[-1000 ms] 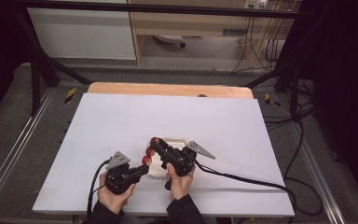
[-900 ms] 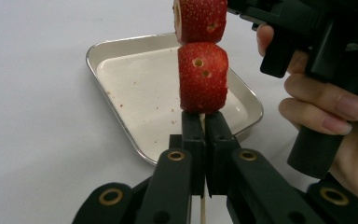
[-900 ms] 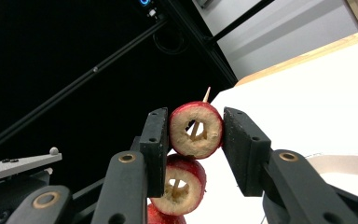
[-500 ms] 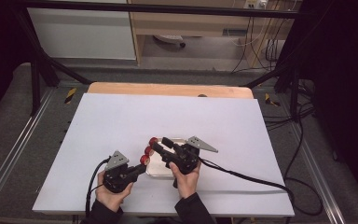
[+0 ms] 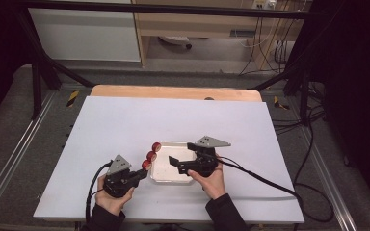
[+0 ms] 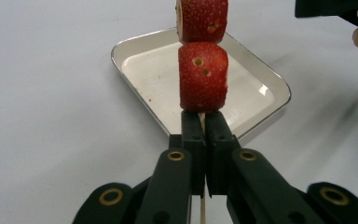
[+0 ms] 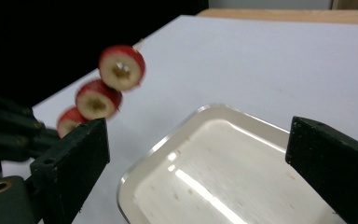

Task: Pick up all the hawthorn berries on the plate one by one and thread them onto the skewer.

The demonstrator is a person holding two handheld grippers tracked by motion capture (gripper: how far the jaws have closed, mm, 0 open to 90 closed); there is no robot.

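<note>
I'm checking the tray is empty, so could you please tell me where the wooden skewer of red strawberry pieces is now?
In the high view, the skewer of strawberry pieces juts from the shut left gripper, just left of the shallow metal tray; the open right gripper hangs over that tray.

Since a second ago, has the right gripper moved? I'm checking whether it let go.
Yes. The right gripper has drawn back rightward over the tray, away from the strawberry skewer; its jaws have just been opening, nothing between them.

A laboratory recording station. A white counter [image 5: 125,120] stands within a black metal frame [image 5: 38,72], flanked by aluminium rails [image 5: 9,159] on a grey carpeted floor [image 5: 9,96]. Loose cables [image 5: 313,130] trail at the right; hazard-striped markers [image 5: 72,97] sit at the far corners; plain wooden furniture [image 5: 197,24] stands behind.
</note>
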